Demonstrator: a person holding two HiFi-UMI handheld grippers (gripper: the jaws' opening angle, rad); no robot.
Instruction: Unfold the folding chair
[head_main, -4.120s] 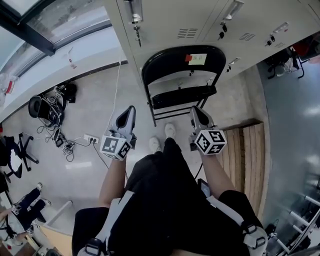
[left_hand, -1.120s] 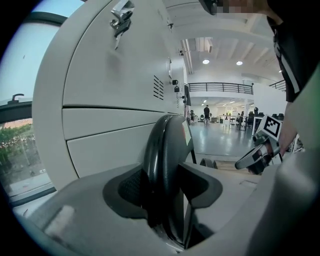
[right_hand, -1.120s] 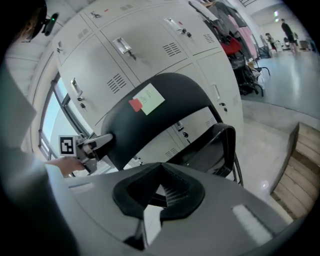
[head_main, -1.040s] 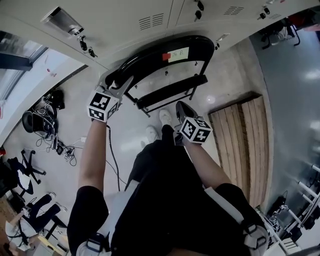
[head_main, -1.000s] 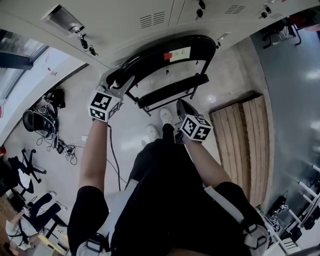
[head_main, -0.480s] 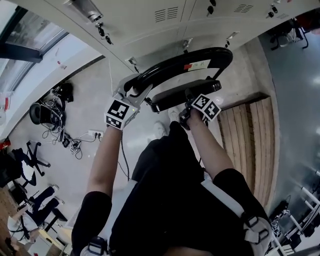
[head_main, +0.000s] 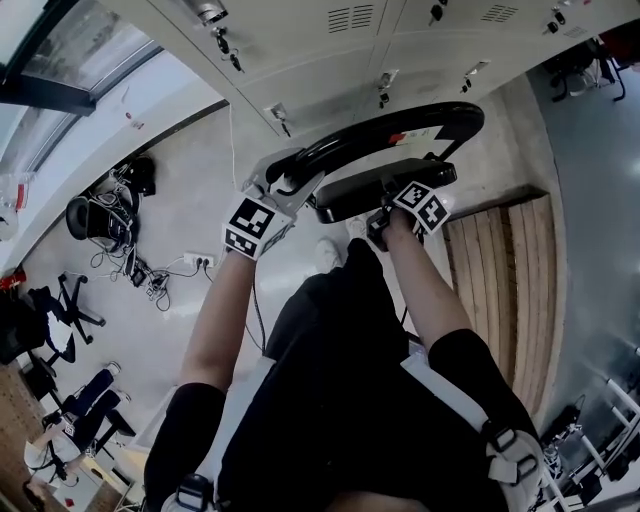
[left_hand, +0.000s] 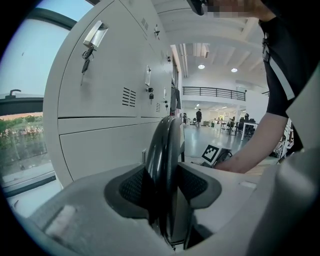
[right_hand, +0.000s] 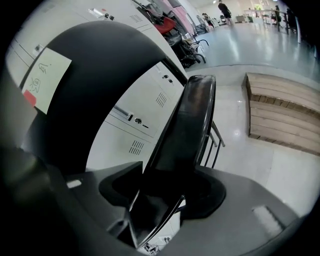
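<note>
The chair (head_main: 430, 118) was seen in front of the lockers (head_main: 330, 50), with its seat (right_hand: 187, 135) folded up close to the back (left_hand: 162, 165). The back's left rim was clamped between the pads of the left gripper (head_main: 285, 182), which were pressed on it from both sides. The right gripper (head_main: 388, 212) was set over the seat's edge. Its jaws had just been opening and were held wide, with the seat slanting between them. No firm pinch on the seat could be made out.

The step in hand was judged to be the taking of the seat, so that it could be swung down while the back was held.

Several failures were thought likely from here. If the seat were pushed before the right jaws were closed, the smooth edge could be lost. If they were closed on a seat lying askew, only its corners would be caught and it might twist free. The left hold was on a rounded, glossy rim, so a hard pull could let the chair slip and drop towards the shoe (head_main: 330, 250) below. Skidding of the legs on the shiny floor (right_hand: 235, 150) was also feared once the frame was spread.
</note>
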